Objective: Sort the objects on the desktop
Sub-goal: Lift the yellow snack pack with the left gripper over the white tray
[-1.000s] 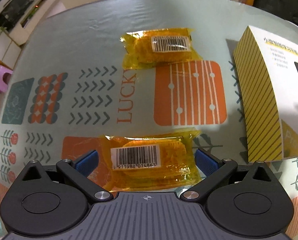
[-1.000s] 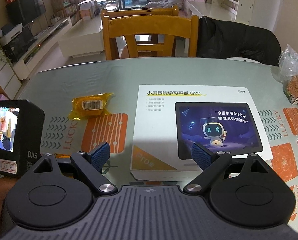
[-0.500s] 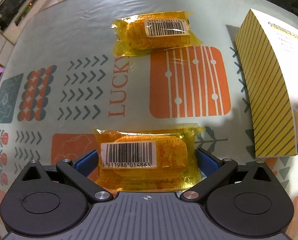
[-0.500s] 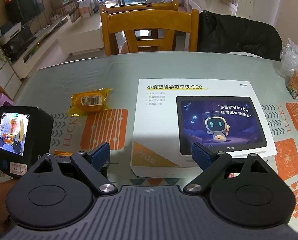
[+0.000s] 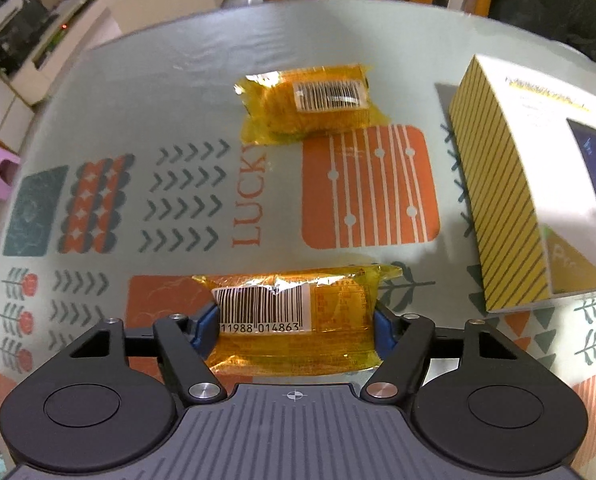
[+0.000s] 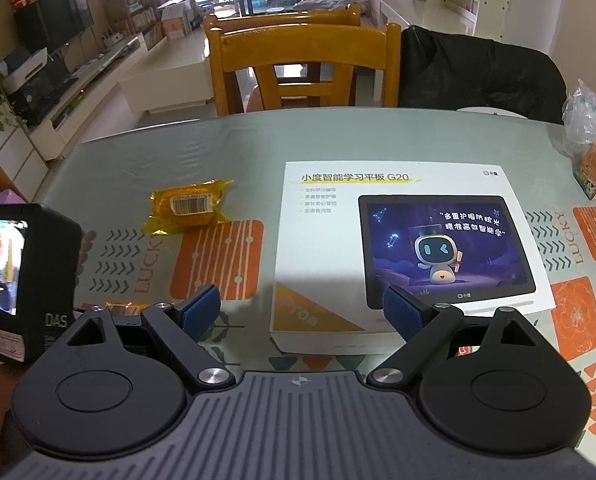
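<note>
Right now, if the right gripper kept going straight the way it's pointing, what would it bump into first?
Probably the white tablet box. The right gripper is open and empty, tilted down toward the table, with the box's near left corner between its fingers. Depth is hard to judge, so it might meet the tablecloth just before the box.

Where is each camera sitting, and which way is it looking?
Left wrist: sits on the left gripper, looking steeply down at the table; its blue pads squeeze the near yellow snack pack.
Right wrist: sits on the right gripper, looking across the table at the tablet box and wooden chair; its jaws are open and empty, and the left gripper's camera unit shows at the left edge.
Shared: the far snack pack, tablet box and patterned tablecloth.
</note>
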`<control>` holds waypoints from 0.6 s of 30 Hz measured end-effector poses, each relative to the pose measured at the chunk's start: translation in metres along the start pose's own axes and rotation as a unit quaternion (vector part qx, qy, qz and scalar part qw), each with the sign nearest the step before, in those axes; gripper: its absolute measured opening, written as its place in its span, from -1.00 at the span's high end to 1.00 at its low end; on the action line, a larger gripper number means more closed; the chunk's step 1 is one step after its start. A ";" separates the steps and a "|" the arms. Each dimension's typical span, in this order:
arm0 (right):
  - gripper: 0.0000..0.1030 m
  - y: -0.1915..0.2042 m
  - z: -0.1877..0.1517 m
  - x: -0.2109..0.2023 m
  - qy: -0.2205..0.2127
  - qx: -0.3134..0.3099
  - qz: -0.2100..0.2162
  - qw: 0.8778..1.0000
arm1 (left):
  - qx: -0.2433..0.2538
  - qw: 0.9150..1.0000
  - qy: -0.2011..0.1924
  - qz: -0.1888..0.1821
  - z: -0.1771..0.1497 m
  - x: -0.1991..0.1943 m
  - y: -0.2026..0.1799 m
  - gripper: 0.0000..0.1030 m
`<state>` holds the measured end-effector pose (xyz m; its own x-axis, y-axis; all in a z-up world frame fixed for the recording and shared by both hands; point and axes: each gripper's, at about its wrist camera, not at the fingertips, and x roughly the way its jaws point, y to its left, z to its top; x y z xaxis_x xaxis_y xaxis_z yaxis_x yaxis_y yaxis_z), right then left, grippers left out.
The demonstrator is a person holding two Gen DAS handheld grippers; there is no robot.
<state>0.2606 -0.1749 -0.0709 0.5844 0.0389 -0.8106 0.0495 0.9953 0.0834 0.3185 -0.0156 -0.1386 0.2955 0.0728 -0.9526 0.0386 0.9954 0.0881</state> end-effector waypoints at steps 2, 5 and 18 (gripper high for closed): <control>-1.00 0.001 0.000 -0.005 -0.004 0.000 0.003 1.000 | -0.007 1.000 -0.008 -0.002 0.000 -0.007 0.004 -0.35; -1.00 0.004 -0.001 -0.015 -0.013 0.000 0.008 1.000 | -0.015 1.000 -0.020 -0.004 -0.002 -0.023 0.009 -0.35; -1.00 0.009 -0.029 -0.071 -0.042 -0.011 0.023 0.999 | -0.036 0.997 -0.062 0.005 -0.044 -0.091 0.029 -0.35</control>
<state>0.1964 -0.1658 -0.0294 0.6508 0.0789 -0.7551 0.0039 0.9942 0.1073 0.2507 0.0095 -0.0621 0.4111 0.0797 -0.9081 -0.0323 0.9968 0.0728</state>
